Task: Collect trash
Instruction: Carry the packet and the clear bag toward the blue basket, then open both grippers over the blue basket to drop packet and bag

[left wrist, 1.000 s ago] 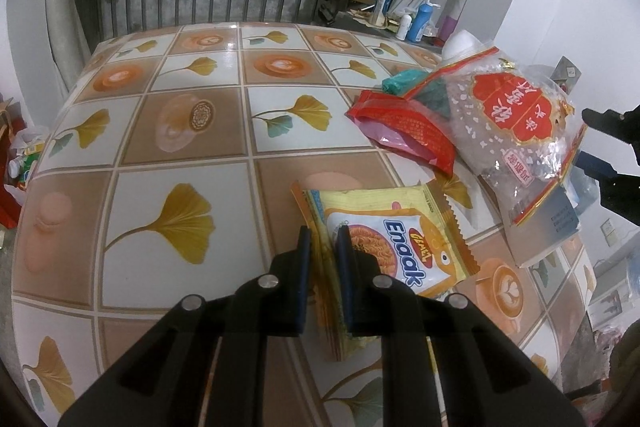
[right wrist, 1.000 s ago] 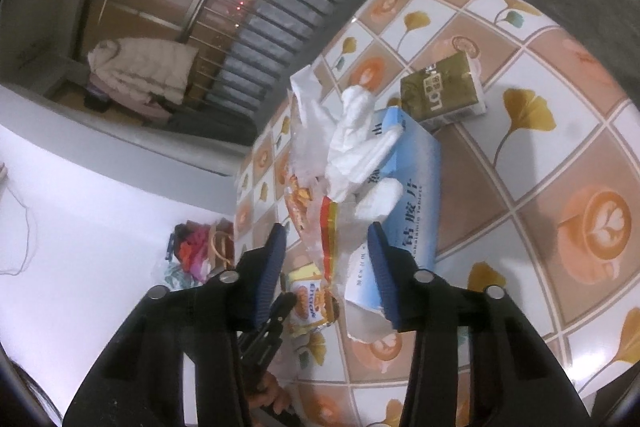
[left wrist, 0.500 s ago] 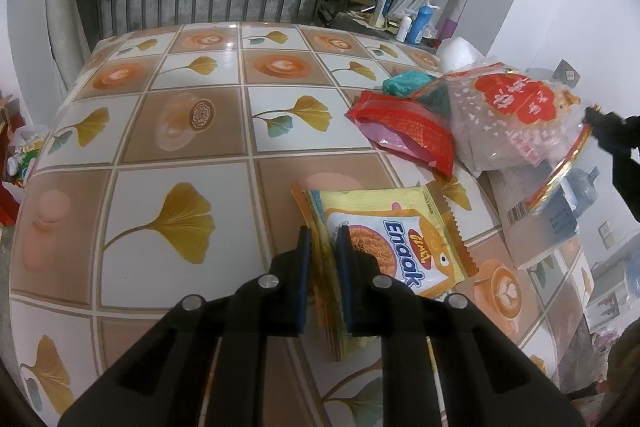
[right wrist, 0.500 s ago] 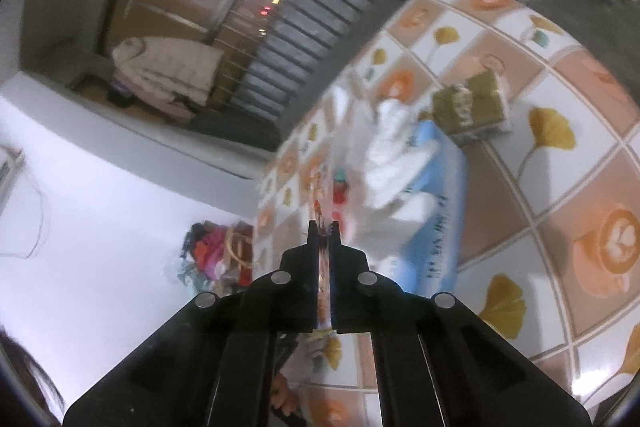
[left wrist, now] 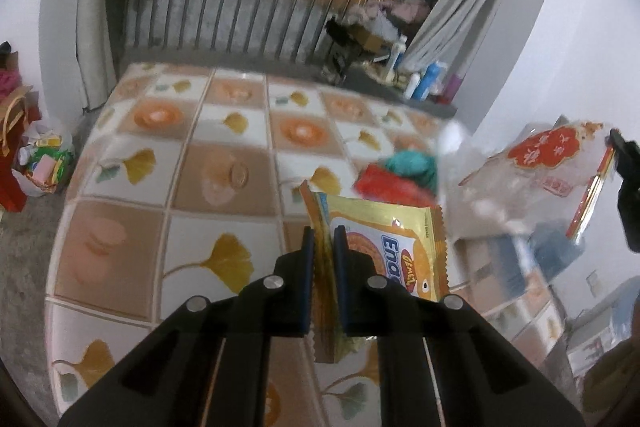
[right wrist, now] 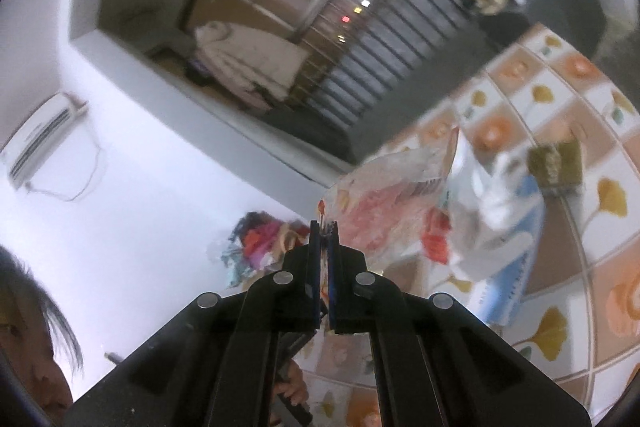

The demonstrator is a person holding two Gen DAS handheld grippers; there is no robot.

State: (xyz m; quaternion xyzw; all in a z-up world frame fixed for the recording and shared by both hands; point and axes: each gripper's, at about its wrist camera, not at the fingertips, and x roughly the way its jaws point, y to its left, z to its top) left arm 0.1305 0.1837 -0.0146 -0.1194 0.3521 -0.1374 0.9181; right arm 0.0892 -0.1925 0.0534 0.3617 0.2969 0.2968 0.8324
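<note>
My left gripper (left wrist: 323,239) is shut on the edge of a yellow Enaak snack packet (left wrist: 384,247) and holds it lifted above the tiled table (left wrist: 120,247). My right gripper (right wrist: 324,231) is shut on the rim of a clear plastic bag with a red label (right wrist: 384,203), lifted off the table; the bag also shows at the right of the left wrist view (left wrist: 536,167). A red wrapper (left wrist: 392,185) and a teal item (left wrist: 408,163) lie on the table behind the packet.
A blue-and-white box (right wrist: 516,267) with white plastic (right wrist: 492,195) on it and a small olive box (right wrist: 554,161) lie on the table. A trash bag (left wrist: 44,167) sits on the floor at the left. A railing (left wrist: 240,19) runs behind the table.
My left gripper has lifted the Enaak packet off the table and tilted up. My right gripper closed on the clear bag's rim and raised it.
</note>
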